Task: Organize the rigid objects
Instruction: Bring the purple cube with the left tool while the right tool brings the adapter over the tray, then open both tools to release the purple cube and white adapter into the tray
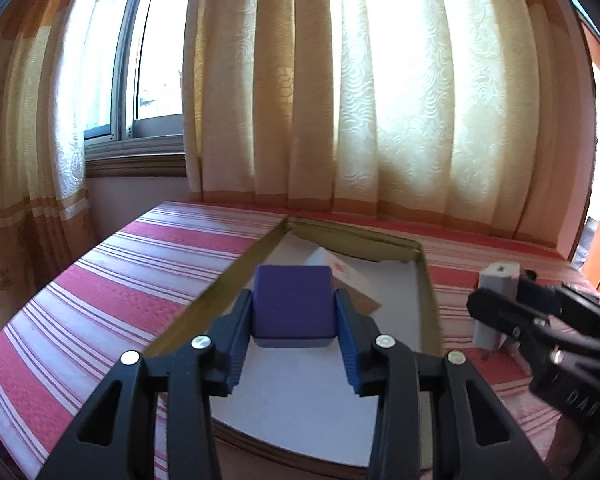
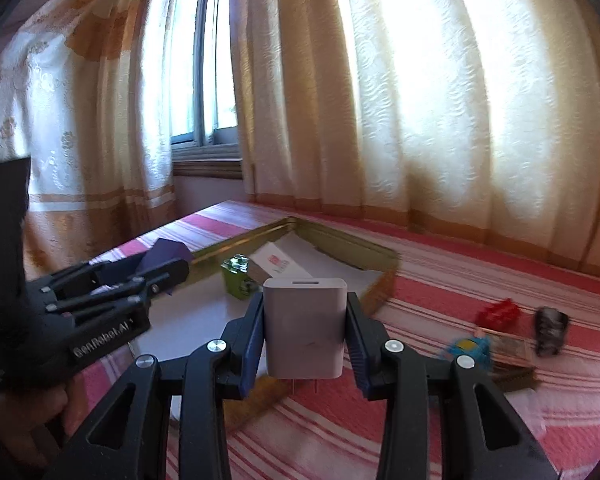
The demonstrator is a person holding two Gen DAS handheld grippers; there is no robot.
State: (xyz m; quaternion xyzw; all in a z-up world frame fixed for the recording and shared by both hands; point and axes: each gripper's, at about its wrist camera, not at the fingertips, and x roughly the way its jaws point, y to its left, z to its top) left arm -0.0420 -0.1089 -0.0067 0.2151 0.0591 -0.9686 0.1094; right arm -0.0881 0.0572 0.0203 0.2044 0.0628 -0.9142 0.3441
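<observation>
Fingers of the left gripper (image 1: 294, 322) clamp a purple cube (image 1: 294, 306) above the white-lined tray (image 1: 430, 300). Right gripper (image 2: 305, 334) is closed on a white charger (image 2: 305, 328) over the tray's near right rim, prongs pointing down. Farther inside the tray lie a green block (image 2: 238, 276) and a white card (image 2: 278, 264). Right of the tray, on the striped cloth (image 2: 440, 288), sit a red block (image 2: 498, 312), a blue-yellow toy (image 2: 470, 350) and a dark, blurred object (image 2: 550, 330).

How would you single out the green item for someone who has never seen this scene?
Find the gold-rimmed tray on the striped cloth. The green block stands inside it near the far-left wall, beside a white card. It is the only green, studded thing in the tray.
</observation>
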